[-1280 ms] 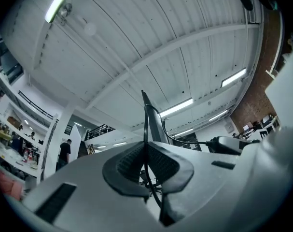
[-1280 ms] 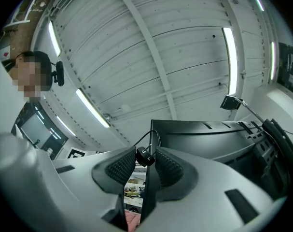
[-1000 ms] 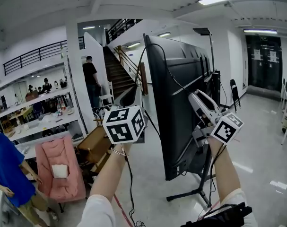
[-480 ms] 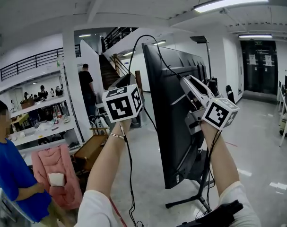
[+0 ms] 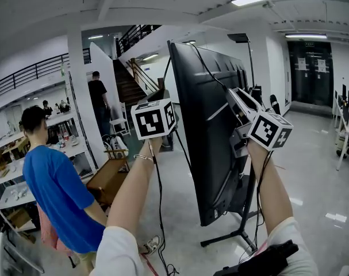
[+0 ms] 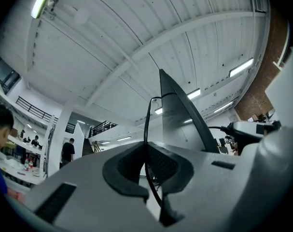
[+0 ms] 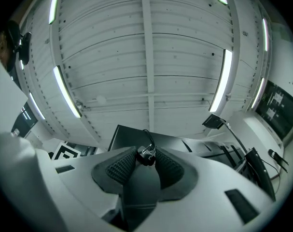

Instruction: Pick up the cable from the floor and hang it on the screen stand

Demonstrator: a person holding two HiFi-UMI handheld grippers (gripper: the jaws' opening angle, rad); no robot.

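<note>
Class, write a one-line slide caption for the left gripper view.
Left hand-held gripper clamps a black cable running up to the screen.

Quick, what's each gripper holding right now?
Left gripper: shut on the cable, pinched between its pads.
Right gripper: shut on the cable's plug.

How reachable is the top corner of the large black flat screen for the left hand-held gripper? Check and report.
Probably yes. The left hand-held gripper, shut on the thin black cable, sits beside the large black flat screen just below its top corner, with open air between. Only the cable runs there.
</note>
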